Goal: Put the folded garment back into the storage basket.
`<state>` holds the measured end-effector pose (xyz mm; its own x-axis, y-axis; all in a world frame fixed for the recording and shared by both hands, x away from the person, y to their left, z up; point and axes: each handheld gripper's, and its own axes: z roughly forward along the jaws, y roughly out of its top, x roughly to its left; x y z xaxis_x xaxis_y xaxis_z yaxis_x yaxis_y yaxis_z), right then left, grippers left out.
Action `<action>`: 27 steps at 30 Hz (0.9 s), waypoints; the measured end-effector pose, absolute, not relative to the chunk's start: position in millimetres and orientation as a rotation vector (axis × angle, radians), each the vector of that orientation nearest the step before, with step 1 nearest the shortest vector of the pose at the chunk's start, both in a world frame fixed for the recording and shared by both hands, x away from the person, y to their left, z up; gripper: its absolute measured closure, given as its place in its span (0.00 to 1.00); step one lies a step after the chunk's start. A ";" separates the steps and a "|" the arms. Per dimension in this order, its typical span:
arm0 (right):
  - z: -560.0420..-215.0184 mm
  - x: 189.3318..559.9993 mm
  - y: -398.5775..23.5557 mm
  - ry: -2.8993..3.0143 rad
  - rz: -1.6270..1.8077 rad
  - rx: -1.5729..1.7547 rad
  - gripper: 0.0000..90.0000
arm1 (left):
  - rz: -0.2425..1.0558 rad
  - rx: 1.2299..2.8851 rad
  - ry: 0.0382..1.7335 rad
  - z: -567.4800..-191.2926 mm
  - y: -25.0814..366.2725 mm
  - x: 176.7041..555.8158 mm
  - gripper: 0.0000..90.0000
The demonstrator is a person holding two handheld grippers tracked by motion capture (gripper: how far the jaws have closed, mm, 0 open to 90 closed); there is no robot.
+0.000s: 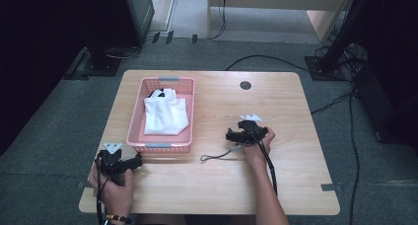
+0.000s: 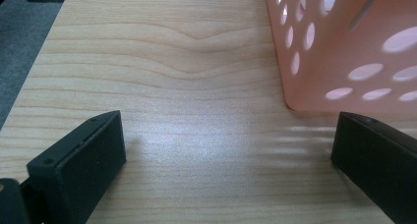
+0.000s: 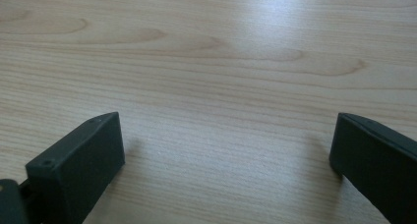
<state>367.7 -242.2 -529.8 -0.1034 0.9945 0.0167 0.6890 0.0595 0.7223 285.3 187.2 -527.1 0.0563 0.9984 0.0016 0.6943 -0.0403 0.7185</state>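
Note:
A pink perforated basket (image 1: pixel 134 117) stands on the left half of the wooden table (image 1: pixel 291 111) and holds a folded white cloth (image 1: pixel 165 115) with a dark patch at its far end. My left gripper (image 1: pixel 120 160) rests near the table's front left, just in front of the basket's near corner. Its jaws are open over bare wood (image 2: pixel 228 135), with the basket wall (image 2: pixel 344 47) ahead on the right. My right gripper (image 1: pixel 246 133) sits right of the basket at mid-table, open with nothing between its jaws (image 3: pixel 226 135).
A thin dark cord (image 1: pixel 217 156) lies on the table beside the right hand. A round dark grommet (image 1: pixel 245 85) sits near the far edge. Black stands (image 1: pixel 103 57) and cables (image 1: pixel 340 101) are on the grey floor around the table.

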 end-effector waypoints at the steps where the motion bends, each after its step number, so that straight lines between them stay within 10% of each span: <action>1: -529.8 366.9 -243.5 1.848 0.805 1.678 0.00 | 0.719 1.792 1.693 -527.1 187.2 285.3 0.00; 27: -530.1 351.9 -274.0 1.815 0.791 1.702 0.00 | 0.720 1.792 1.693 -527.1 187.1 285.3 0.00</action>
